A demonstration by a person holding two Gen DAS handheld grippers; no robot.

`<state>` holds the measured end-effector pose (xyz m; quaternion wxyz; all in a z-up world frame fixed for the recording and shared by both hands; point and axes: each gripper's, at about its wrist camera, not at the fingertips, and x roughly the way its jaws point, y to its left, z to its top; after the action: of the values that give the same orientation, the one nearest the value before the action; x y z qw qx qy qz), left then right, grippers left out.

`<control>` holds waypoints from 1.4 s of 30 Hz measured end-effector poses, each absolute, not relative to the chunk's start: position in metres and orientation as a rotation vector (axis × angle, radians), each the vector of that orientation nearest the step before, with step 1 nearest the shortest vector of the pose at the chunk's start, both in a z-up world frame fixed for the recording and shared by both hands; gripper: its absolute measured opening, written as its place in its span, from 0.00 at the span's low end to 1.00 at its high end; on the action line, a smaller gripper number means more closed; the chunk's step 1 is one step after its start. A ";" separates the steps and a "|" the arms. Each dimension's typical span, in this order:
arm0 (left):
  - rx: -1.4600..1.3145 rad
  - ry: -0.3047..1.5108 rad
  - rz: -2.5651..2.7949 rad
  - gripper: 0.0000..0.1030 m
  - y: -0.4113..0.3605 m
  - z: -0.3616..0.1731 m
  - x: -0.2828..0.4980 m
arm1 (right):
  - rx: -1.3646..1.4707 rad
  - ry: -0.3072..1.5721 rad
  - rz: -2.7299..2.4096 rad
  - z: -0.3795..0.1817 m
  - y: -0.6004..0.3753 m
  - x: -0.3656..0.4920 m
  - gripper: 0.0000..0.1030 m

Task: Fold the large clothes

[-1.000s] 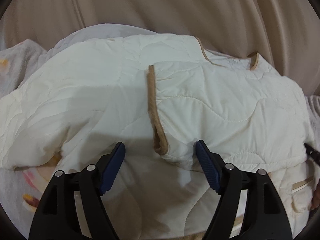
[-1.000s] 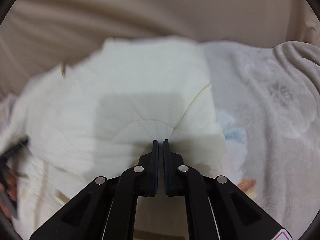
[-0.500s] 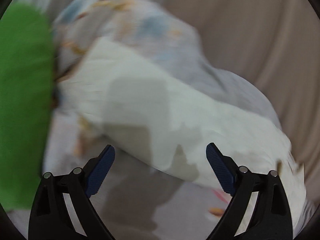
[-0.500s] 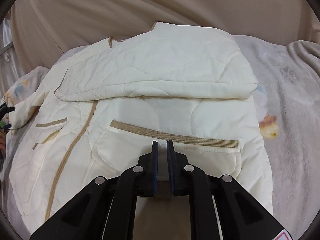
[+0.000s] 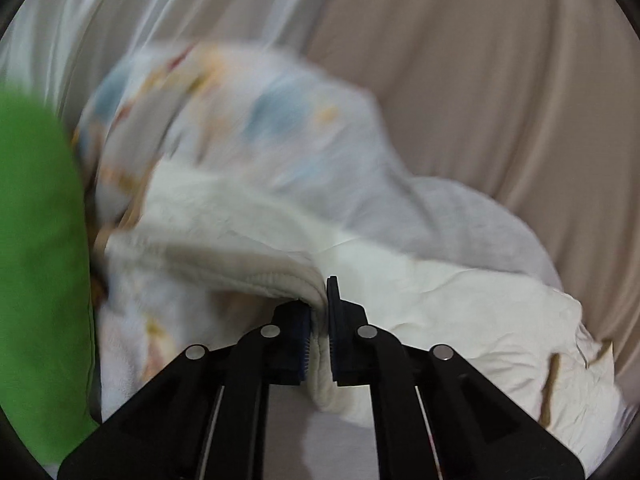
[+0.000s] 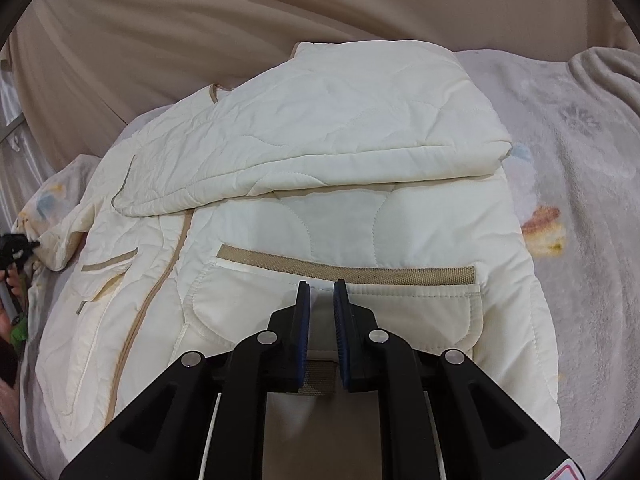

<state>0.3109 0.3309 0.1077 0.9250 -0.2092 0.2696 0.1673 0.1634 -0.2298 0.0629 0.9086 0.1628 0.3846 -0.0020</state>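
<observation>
A cream quilted jacket (image 6: 320, 216) with tan trim lies on a grey blanket (image 6: 580, 208); one sleeve is folded across its chest. My left gripper (image 5: 319, 312) is shut on the cuff end of the jacket's other sleeve (image 5: 224, 240), at the jacket's left side. That view is blurred. My right gripper (image 6: 320, 300) hovers over the tan-edged pocket near the jacket's hem, jaws a narrow gap apart with nothing between them. The left gripper shows small at the left edge of the right wrist view (image 6: 16, 246).
A beige curtain (image 6: 200, 20) hangs behind the bed. A green object (image 5: 36, 272) fills the left of the left wrist view. A floral patterned cloth (image 5: 240, 120) lies bunched beyond the sleeve.
My left gripper swung left from the jacket's front to the sleeve and closed on its cuff. My right gripper drew back from the folded sleeve to the hem and opened slightly.
</observation>
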 end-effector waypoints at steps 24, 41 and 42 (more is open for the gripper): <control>-0.009 0.773 -0.426 0.76 -0.089 0.055 0.322 | 0.463 0.722 0.048 0.067 -0.242 0.149 0.44; -0.545 0.874 -0.182 0.87 0.137 0.034 0.370 | 0.636 0.694 0.028 0.112 -0.279 0.214 0.60; -0.528 0.863 -0.164 0.77 0.138 0.035 0.374 | 0.646 0.715 0.012 0.108 -0.279 0.223 0.58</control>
<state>0.3738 0.1382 0.0351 0.8716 -0.2524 0.4127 -0.0785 0.2234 -0.2787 0.1079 0.8861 0.3108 0.3437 0.0058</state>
